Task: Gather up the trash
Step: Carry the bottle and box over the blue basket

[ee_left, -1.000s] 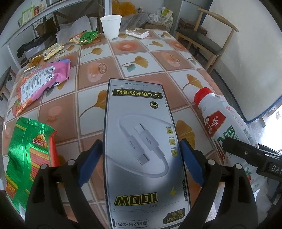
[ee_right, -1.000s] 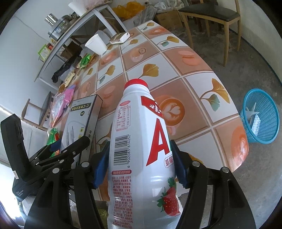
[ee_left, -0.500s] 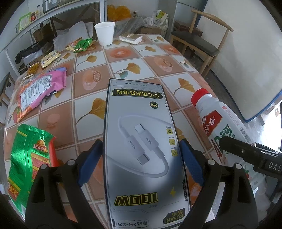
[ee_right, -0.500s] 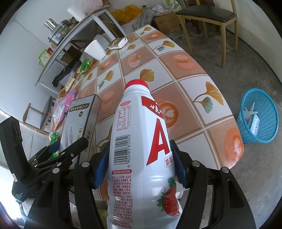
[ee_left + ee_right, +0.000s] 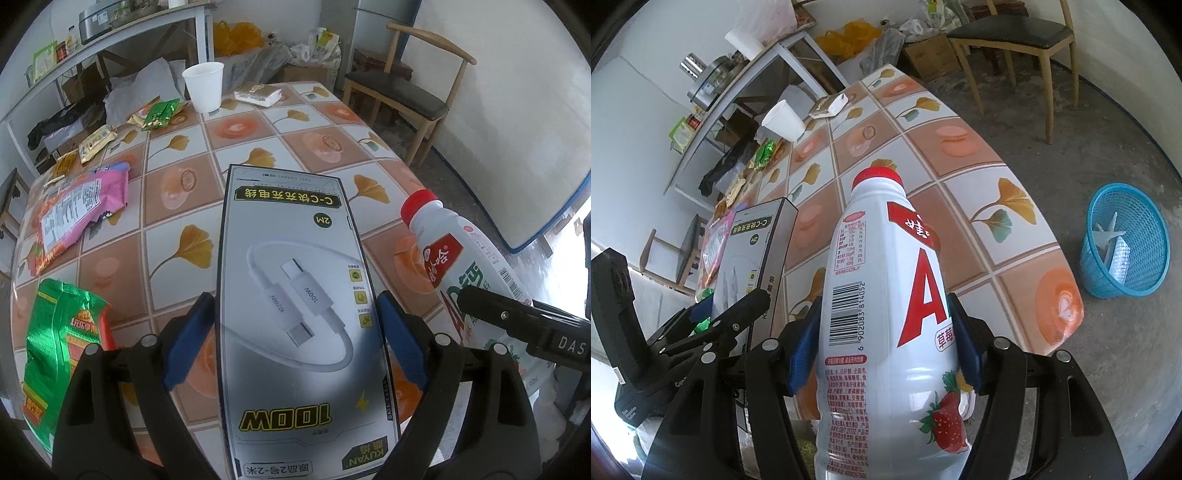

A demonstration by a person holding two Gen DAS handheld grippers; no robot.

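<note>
1. Above table edge: left gripper (image 5: pixel 291 332) clamps flat grey cable box (image 5: pixel 291 295); right gripper (image 5: pixel 886 347) clamps white plastic bottle (image 5: pixel 886 314), red cap.
2. Glossy tiled table (image 5: pixel 314 147): pink wrapper (image 5: pixel 81 210), green foil bag (image 5: pixel 59 347), paper cup (image 5: pixel 205 86).
3. Blue mesh basket (image 5: pixel 1126 225) on floor.

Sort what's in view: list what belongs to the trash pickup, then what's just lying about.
Part of the job:
- cable box, gripped in the left claw
- strawberry drink bottle, gripped in the right claw
- blue basket on the floor
- pink wrapper, green snack bag, paper cup on the table

Just lying about:
- wooden chair
- metal shelf
</note>
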